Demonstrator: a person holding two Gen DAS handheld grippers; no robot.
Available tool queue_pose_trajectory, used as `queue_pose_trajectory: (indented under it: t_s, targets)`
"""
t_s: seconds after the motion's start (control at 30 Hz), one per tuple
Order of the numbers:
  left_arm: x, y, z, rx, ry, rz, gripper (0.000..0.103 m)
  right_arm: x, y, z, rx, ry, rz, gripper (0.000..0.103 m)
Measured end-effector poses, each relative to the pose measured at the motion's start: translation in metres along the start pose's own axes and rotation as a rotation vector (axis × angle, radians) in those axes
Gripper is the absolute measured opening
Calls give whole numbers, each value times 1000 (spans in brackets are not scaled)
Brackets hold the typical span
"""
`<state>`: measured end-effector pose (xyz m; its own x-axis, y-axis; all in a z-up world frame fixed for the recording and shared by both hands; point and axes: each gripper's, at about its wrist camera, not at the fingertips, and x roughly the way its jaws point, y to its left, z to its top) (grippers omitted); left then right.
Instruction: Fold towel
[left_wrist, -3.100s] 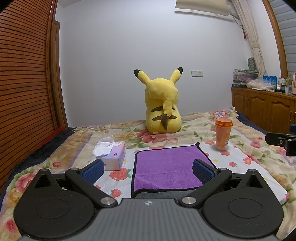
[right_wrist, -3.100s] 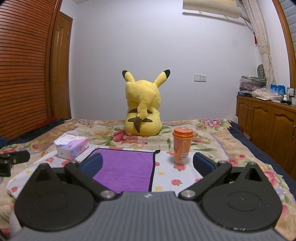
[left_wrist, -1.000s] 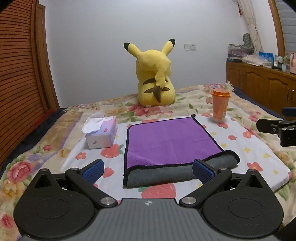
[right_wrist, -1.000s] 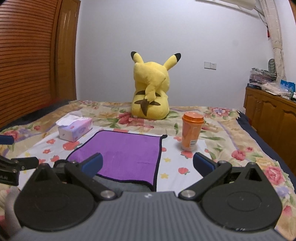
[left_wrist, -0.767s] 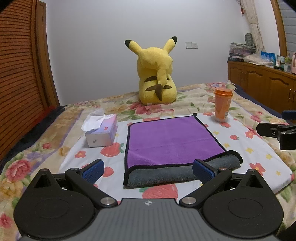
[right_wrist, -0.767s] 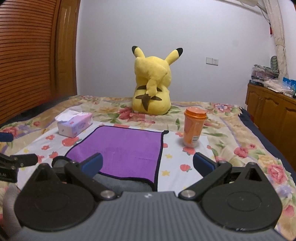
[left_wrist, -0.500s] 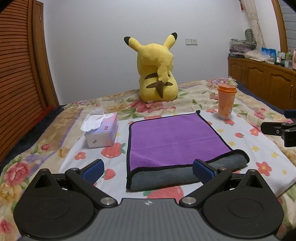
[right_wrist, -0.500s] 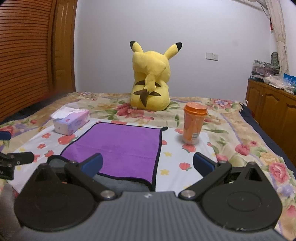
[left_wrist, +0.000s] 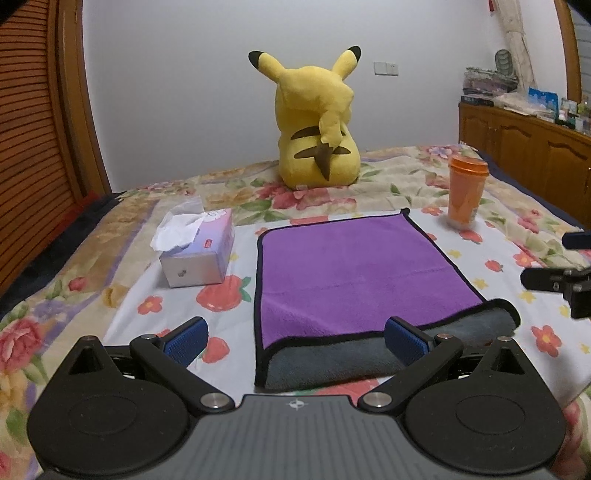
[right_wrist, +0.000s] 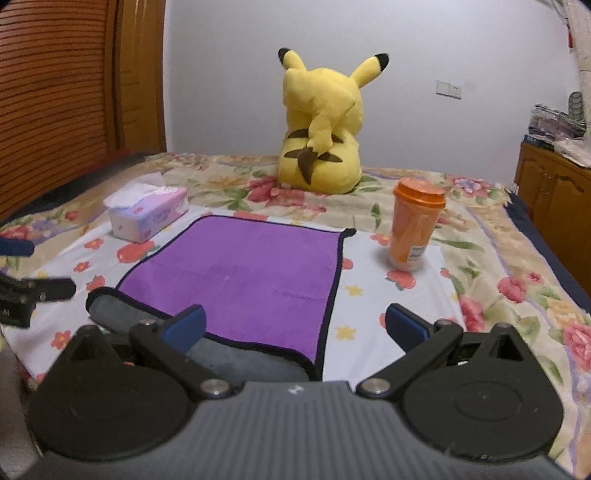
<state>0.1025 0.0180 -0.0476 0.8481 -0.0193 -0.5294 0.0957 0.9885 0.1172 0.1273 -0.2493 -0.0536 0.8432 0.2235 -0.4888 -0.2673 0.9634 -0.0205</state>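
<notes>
A purple towel (left_wrist: 351, 269) with a black hem lies flat on the flowered bed sheet; its near edge shows a grey underside (left_wrist: 332, 363). It also shows in the right wrist view (right_wrist: 251, 277). My left gripper (left_wrist: 295, 338) is open and empty, just before the towel's near left corner. My right gripper (right_wrist: 295, 323) is open and empty, just before the towel's near right corner. The right gripper's fingers (left_wrist: 554, 278) show at the right edge of the left wrist view; the left gripper's fingers (right_wrist: 37, 290) show at the left edge of the right wrist view.
A tissue box (left_wrist: 197, 253) stands left of the towel. An orange lidded cup (right_wrist: 415, 229) stands right of its far corner. A yellow plush toy (left_wrist: 317, 122) sits behind. A wooden cabinet (left_wrist: 528, 147) lines the right wall, a slatted wooden door (left_wrist: 33, 147) the left.
Both grippers have risen and tilted down, so the whole towel is in view. Over the last half second both have edged closer to its near edge. Both stay open.
</notes>
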Motion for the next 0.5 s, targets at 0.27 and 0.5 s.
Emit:
queue_pose_trajectory:
  t_s: [0.27, 0.5]
  targets:
    - [24, 17, 6, -26, 21, -18, 102, 18, -1, -1, -12, 57, 37, 103]
    - [49, 28, 6, -35, 90, -54, 93, 30, -2, -2, -15, 84, 53, 102]
